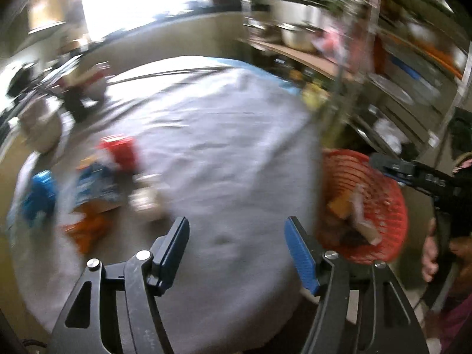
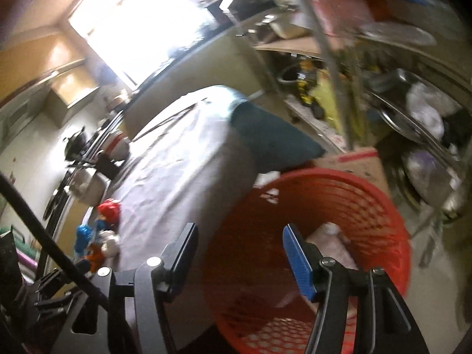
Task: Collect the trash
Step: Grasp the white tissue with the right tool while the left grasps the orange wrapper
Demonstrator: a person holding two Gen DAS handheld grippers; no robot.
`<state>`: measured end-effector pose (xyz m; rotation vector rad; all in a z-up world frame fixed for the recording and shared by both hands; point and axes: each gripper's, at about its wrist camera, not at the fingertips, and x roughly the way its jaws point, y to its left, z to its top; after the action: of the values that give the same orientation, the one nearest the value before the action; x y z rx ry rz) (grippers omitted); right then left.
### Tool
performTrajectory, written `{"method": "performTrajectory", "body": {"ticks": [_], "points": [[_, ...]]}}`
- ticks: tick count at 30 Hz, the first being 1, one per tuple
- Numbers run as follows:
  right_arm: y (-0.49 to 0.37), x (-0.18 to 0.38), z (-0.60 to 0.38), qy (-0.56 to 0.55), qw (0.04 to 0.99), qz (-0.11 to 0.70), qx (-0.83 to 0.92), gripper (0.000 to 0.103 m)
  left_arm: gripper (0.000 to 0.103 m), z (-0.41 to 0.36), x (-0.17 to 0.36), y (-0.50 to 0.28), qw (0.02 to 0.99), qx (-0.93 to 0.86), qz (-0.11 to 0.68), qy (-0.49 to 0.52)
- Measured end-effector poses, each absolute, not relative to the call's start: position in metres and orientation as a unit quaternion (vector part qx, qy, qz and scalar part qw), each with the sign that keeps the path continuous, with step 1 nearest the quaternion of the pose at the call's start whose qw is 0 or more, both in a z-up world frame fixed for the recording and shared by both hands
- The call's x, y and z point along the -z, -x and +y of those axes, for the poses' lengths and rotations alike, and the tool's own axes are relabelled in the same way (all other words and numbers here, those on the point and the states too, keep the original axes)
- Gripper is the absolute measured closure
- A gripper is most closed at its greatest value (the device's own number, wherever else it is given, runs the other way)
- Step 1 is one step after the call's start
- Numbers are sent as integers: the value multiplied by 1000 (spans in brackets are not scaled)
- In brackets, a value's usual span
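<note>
One round red lattice-walled basket (image 2: pixel 368 203)

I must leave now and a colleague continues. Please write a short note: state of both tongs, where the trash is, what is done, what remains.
Left tongs: open, empty, over the grey-covered table.
Right tongs: open, empty, above the red basket.
Done: some trash already lies in the basket, beside the table.
Left: a blurred pile of wrappers and a red packet at the table's far left side.
</note>
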<state>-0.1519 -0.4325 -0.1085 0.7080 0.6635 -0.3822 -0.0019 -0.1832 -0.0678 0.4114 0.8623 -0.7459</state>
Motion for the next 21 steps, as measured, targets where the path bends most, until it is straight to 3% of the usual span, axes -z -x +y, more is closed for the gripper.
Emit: {"method": "performTrajectory", "body": {"ticks": [12, 21], "points": [[56, 96, -347, -298, 880, 366, 50, 39, 33, -30, 76, -80, 879, 188, 426, -103], [-7, 96, -289, -233, 885, 403, 7, 39, 33, 1, 86, -113, 874, 185, 448, -40]]}}
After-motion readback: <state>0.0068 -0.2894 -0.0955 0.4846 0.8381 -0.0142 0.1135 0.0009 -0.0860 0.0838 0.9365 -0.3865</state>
